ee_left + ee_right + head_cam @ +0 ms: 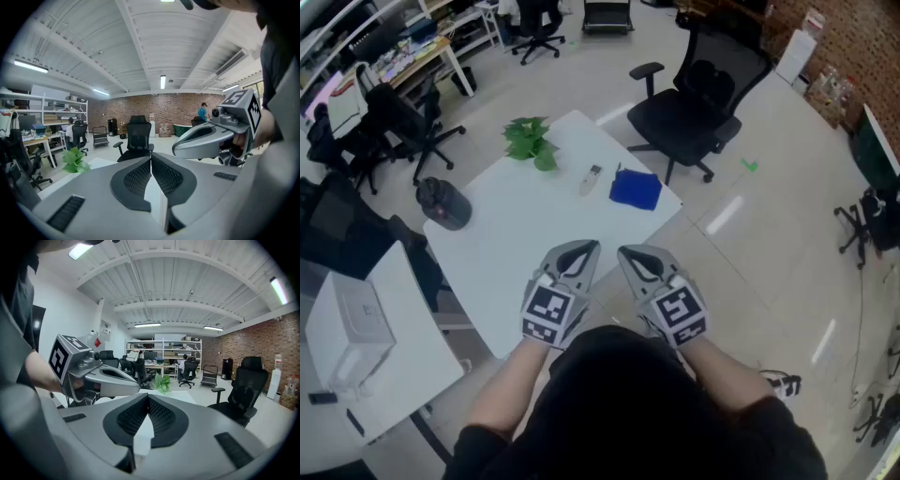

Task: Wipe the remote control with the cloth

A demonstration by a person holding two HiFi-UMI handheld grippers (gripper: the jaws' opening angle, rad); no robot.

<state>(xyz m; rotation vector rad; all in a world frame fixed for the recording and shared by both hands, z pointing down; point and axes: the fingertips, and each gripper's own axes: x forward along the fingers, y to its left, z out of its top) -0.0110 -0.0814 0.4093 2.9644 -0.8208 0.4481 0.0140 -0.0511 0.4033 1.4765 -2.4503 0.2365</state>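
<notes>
Nothing is in hand yet. The left gripper and the right gripper hover side by side over the near edge of the white table. Each has its jaws pressed together with nothing between them.

The remote control lies toward the far side of the table. The blue cloth is folded flat just to its right, close by but apparently not touching it. A potted plant stands further left, well out of the way.

The first step is probably fetching the cloth. The right gripper sits on that side, so it should open its jaws on the way over and come down on a raised fold or the near edge. It should pinch enough layers that a pad of cloth hangs below the tips.

The left gripper can then brace the remote at one end so it does not skate on the smooth top. The remote is too small here to tell which face is up.
</notes>
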